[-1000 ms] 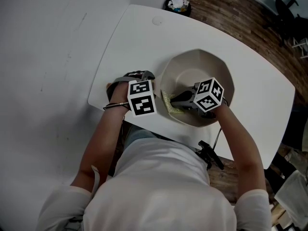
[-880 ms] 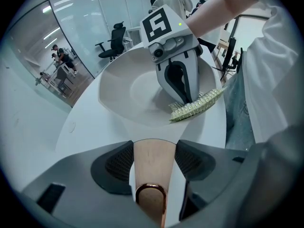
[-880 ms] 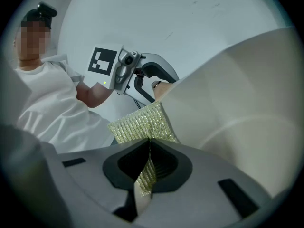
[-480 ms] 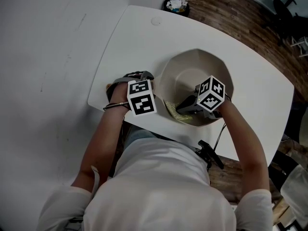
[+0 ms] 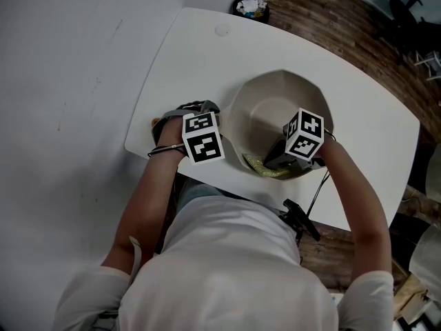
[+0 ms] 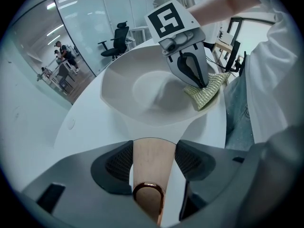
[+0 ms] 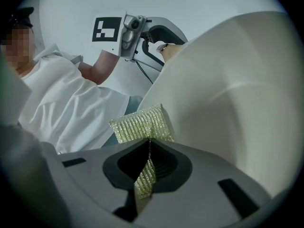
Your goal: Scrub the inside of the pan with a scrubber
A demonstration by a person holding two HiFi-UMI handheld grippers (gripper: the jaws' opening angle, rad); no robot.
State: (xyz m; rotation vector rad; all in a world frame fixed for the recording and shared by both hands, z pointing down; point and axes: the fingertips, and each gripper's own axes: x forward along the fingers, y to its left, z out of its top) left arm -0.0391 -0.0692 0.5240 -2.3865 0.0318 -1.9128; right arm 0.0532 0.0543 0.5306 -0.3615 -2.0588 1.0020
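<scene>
A cream, many-sided pan (image 5: 275,109) sits on the white table (image 5: 200,54). Its wooden handle (image 6: 151,161) with a copper end ring lies between the jaws of my left gripper (image 5: 207,116), which is shut on it at the pan's left. My right gripper (image 5: 272,163) is inside the pan at its near wall, shut on a yellow-green glittery scrubber (image 5: 265,167). The scrubber (image 7: 141,125) presses against the pan's inner wall (image 7: 228,103). In the left gripper view the scrubber (image 6: 205,90) hangs from the right gripper (image 6: 203,84) over the pan's near rim.
A dark clamp-like tool (image 5: 301,220) sits at the table's near edge by the person's right arm. A small bin (image 5: 253,6) stands on the wooden floor beyond the table. Office chairs (image 6: 118,41) stand in the background.
My right gripper has slid the scrubber along the pan's near wall, from its left side toward the right. The left gripper has held still on the handle.
</scene>
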